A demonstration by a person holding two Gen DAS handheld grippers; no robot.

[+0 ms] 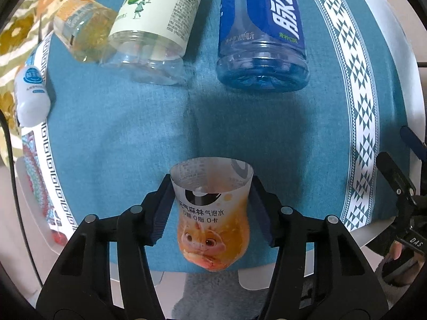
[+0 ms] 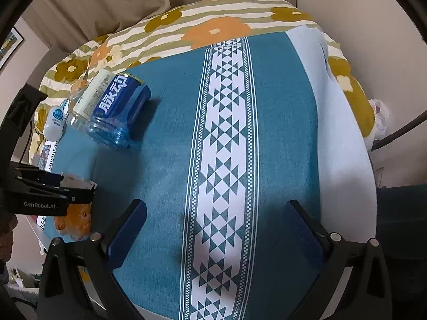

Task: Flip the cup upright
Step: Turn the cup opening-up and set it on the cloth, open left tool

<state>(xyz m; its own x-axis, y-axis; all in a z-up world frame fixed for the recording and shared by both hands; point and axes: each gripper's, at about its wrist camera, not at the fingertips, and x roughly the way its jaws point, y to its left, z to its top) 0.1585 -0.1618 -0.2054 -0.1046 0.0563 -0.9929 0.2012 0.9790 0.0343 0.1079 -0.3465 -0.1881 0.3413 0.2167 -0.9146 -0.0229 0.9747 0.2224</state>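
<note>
The cup (image 1: pixel 212 213) is a cut-off orange bottle bottom with a cartoon face and a black-and-white label. My left gripper (image 1: pixel 212 208) is shut on the cup, its blue pads (image 1: pixel 162 213) pressing both sides, open rim pointing away from the camera over the teal cloth (image 1: pixel 267 138). In the right wrist view the cup (image 2: pixel 76 220) shows at the left edge, partly hidden by the left gripper's black body. My right gripper (image 2: pixel 213 229) is open and empty above the cloth's white patterned band.
A blue bottle (image 1: pixel 263 34), a pale-green-label clear bottle (image 1: pixel 154 26), an orange-label bottle (image 1: pixel 80 26) and a small white bottle (image 1: pixel 30 96) lie on the cloth's far side. A floral bedspread (image 2: pixel 213 26) lies beyond the table. The right gripper's body (image 1: pixel 400 186) shows at right.
</note>
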